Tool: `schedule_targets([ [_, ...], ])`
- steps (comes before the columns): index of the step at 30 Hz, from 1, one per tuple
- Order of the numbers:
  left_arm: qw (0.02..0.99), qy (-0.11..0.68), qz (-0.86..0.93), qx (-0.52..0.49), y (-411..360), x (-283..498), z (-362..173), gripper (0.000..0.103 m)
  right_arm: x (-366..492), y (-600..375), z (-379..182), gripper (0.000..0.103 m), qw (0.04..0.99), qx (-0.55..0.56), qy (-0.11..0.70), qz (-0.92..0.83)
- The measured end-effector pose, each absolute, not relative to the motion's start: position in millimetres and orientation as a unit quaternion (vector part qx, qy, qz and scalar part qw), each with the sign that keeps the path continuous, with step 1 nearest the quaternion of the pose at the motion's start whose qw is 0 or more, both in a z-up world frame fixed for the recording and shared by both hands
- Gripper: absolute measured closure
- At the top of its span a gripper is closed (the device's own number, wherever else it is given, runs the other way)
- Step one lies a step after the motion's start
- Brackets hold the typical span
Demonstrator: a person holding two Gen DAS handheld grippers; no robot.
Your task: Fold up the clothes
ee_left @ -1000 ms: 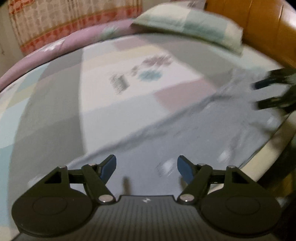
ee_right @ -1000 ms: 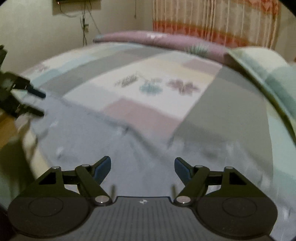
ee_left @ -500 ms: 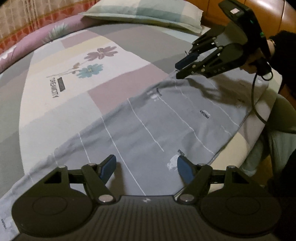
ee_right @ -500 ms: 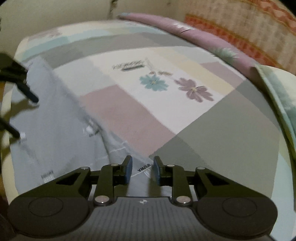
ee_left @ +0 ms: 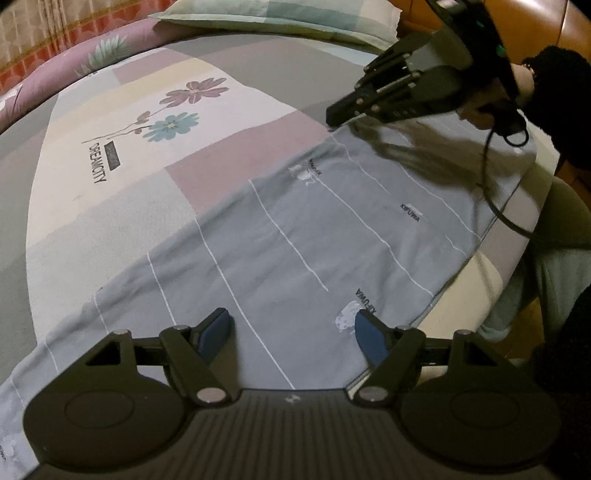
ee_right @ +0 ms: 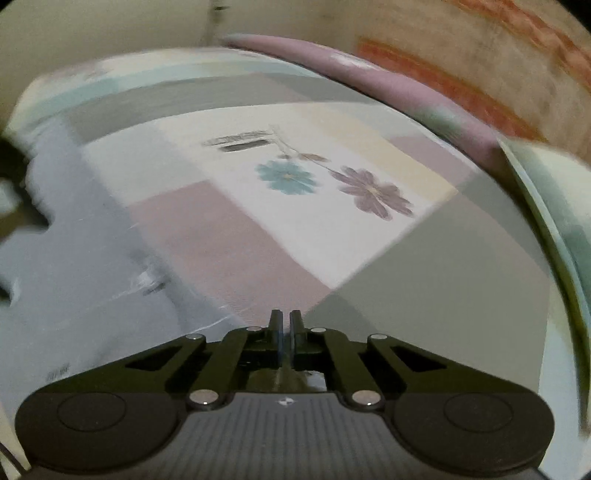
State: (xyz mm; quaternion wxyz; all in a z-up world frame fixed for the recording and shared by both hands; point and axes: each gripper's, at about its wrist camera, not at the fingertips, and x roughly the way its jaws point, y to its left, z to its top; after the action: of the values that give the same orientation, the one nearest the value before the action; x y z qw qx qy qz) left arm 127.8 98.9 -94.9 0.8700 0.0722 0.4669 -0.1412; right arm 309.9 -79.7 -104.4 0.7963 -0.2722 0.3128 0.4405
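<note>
A grey garment (ee_left: pixel 314 240) with thin white lines and small printed logos lies spread flat along the near edge of the bed. My left gripper (ee_left: pixel 291 321) hovers open just over its near end, with cloth below the blue pads (ee_left: pixel 218 328) and nothing pinched. At the garment's far corner my right gripper (ee_left: pixel 332 114) points down, held by a hand (ee_left: pixel 517 85). In the right wrist view this gripper (ee_right: pixel 284 317) has its jaws closing to a thin slit on the edge of the garment (ee_right: pixel 74 277).
The bed wears a patchwork sheet (ee_left: pixel 129 166) with flower prints. A checked pillow (ee_left: pixel 295 14) lies at the head by a wooden headboard (ee_left: pixel 554 22). A purple quilt roll (ee_left: pixel 55 81) and a curtain (ee_left: pixel 37 29) line the far side. The person's leg (ee_left: pixel 554 266) stands beside the bed edge.
My right gripper's jaws went from wide open to shut at the garment's far corner. The left gripper swung down over the near end, then held still and stayed open.
</note>
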Motion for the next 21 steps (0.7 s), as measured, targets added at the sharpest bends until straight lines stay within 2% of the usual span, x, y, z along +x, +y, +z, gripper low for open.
schedule_targets([
  [3,0.875,0.458,-0.140,0.078,99.5,124.1,-88.5,0.028,293.5,-83.0,-94.9,0.086,0.803,-0.273,0.302,0.436],
  [6,0.877,0.456,-0.137,0.067,102.7,125.0,-89.1,0.028,277.0,-86.6,-87.5,0.067,0.806,-0.249,0.313,0.435],
  [11,0.871,0.467,-0.137,0.069,93.1,128.3,-98.0,0.026,278.9,-62.7,-107.4,0.065,0.812,-0.207,0.355,0.413],
  [13,0.867,0.473,-0.142,0.065,92.2,125.9,-95.6,0.026,285.0,-55.5,-112.3,0.059,0.825,-0.197,0.347,0.400],
  [15,0.866,0.473,-0.145,0.076,91.8,119.3,-90.5,0.026,289.0,-56.5,-104.7,0.058,0.827,-0.187,0.357,0.393],
  [17,0.870,0.465,-0.139,0.086,93.2,114.5,-83.4,0.026,278.8,-70.1,-92.3,0.053,0.828,-0.190,0.345,0.400],
  [21,0.883,0.447,-0.124,0.071,94.4,119.0,-74.0,0.026,248.8,-100.4,-82.7,0.034,0.825,-0.195,0.335,0.412],
])
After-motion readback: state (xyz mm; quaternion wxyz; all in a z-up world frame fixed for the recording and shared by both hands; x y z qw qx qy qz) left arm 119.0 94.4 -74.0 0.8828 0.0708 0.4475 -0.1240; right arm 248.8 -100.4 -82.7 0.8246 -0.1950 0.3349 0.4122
